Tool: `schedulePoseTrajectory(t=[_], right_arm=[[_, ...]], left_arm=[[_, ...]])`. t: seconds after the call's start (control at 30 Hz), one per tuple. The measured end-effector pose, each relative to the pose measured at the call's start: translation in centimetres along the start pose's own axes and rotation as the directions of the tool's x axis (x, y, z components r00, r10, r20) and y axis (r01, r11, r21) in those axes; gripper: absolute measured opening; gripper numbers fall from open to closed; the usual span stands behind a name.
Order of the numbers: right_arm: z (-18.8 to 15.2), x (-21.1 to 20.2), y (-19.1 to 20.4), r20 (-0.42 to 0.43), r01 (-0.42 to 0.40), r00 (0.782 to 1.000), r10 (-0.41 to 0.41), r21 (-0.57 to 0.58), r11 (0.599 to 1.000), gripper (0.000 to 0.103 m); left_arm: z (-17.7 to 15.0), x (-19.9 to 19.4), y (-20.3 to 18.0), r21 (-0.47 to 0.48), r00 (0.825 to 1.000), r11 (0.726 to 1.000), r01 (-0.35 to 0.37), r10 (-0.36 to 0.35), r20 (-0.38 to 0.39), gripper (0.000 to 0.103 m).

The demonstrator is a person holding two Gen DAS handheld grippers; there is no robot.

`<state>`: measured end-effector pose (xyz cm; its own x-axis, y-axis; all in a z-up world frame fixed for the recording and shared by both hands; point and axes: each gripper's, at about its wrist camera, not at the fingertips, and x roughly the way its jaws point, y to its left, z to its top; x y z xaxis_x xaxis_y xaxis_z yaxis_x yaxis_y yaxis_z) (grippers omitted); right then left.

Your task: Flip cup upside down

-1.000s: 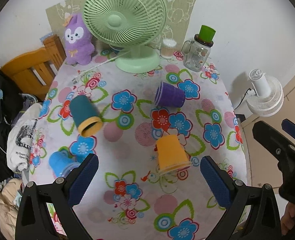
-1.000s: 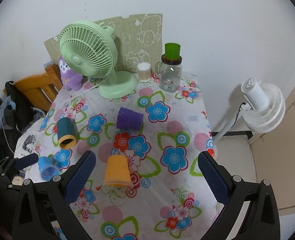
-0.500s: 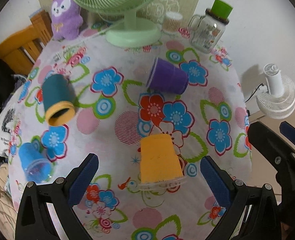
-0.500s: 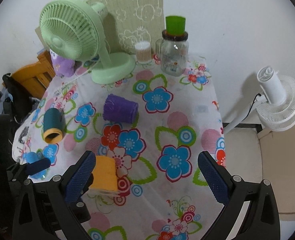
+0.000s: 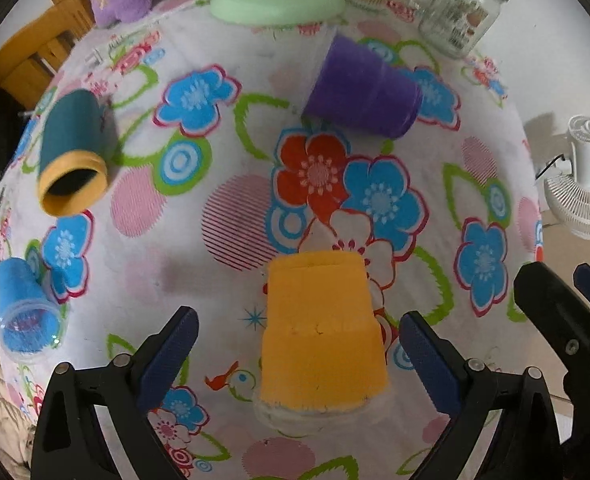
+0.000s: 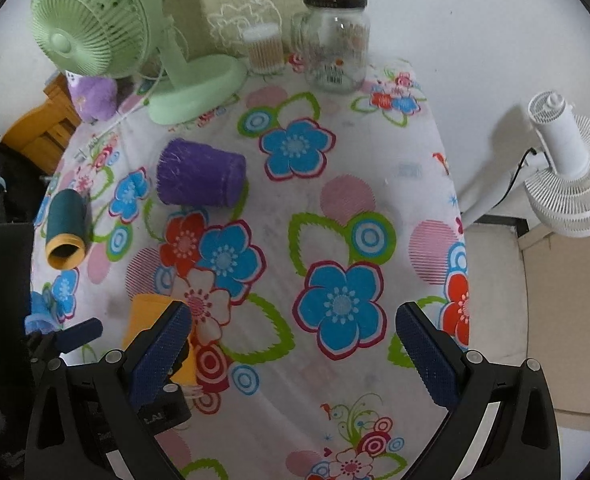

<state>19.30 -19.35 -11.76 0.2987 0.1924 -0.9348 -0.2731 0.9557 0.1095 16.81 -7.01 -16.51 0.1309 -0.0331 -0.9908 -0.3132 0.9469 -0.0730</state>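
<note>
An orange cup [image 5: 321, 332] lies on its side on the flowered tablecloth [image 5: 231, 208], its clear rim toward me. My left gripper [image 5: 295, 344] is open, its blue pads on either side of the cup without touching it. The cup also shows in the right wrist view [image 6: 147, 320], partly hidden behind my right gripper's left finger. My right gripper [image 6: 295, 344] is open and empty above the cloth, to the right of the cup. A purple cup [image 5: 361, 88], a teal cup with a yellow rim [image 5: 71, 156] and a blue cup [image 5: 25, 316] also lie on their sides.
A green desk fan [image 6: 107, 40], a glass jar with a green lid [image 6: 337, 40], a small cotton-swab container [image 6: 265, 50] and a purple plush toy [image 6: 95, 94] stand at the table's back. A white floor fan [image 6: 567, 168] stands off the right edge. A wooden chair [image 5: 35, 56] is at the left.
My left gripper has moved forward and down to the orange cup, which now sits between its pads. My right gripper has also moved forward and lower over the table.
</note>
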Motion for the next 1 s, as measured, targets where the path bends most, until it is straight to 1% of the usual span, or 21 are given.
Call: schedulePoseTrajectory(t=[0.1, 0.2, 0.27, 0.3, 0.33, 0.37, 0.47, 0.6, 0.8, 1.0], right_arm=[[0.0, 0.8, 0.3, -0.019, 0.002, 1.0, -0.002, -0.013, 1.0, 0.103], [0.0, 1.5, 0.6, -0.03, 0.0, 1.0, -0.001, -0.022, 1.0, 0.103], [0.0, 1.7, 0.8, -0.034, -0.001, 0.999, 0.0, -0.025, 1.0, 0.103], [-0.1, 1.8, 0.9, -0.035, 0.0, 0.999, -0.001, -0.026, 1.0, 0.103], [-0.1, 1.9, 1.0, -0.039, 0.001, 0.999, -0.002, -0.027, 1.0, 0.103], [-0.1, 2.0, 1.1, -0.041, 0.002, 0.999, -0.003, -0.026, 1.0, 0.103], [-0.3, 2.3, 1.3, -0.051, 0.005, 0.999, -0.006, -0.024, 1.0, 0.103], [-0.8, 2.2, 1.8, -0.058, 0.005, 0.998, -0.006, -0.02, 1.0, 0.103], [-1.4, 1.5, 3.1, -0.05, -0.002, 0.999, 0.0, -0.021, 1.0, 0.103], [-2.7, 1.2, 4.5, -0.057, -0.005, 0.998, 0.005, -0.011, 1.0, 0.103]], left_arm=[[-0.1, 1.0, 0.0, -0.01, 1.0, 1.0, 0.005, -0.005, -0.021, 0.095], [-0.2, 1.8, 0.1, -0.016, 0.999, 1.0, 0.006, -0.006, -0.032, 0.088], [-0.2, 2.2, 0.2, -0.02, 0.999, 1.0, 0.005, -0.006, -0.039, 0.077], [-0.1, 2.3, 0.2, -0.018, 0.999, 1.0, 0.008, -0.009, -0.044, 0.073], [-0.1, 2.5, 0.1, -0.016, 0.999, 1.0, 0.012, -0.012, -0.049, 0.064], [-0.2, 2.6, 0.2, -0.011, 0.998, 1.0, 0.02, -0.02, -0.053, 0.065], [-0.6, 2.7, 0.6, -0.004, 0.999, 0.999, 0.034, -0.034, -0.034, 0.064], [-0.9, 2.0, 1.0, 0.018, 0.999, 0.999, 0.027, -0.027, -0.027, 0.064], [-1.8, 0.3, 3.1, 0.047, 1.0, 0.999, 0.021, -0.02, -0.019, 0.064], [-3.5, -1.1, 5.3, 0.127, 1.0, 0.992, 0.007, -0.003, -0.027, 0.064]])
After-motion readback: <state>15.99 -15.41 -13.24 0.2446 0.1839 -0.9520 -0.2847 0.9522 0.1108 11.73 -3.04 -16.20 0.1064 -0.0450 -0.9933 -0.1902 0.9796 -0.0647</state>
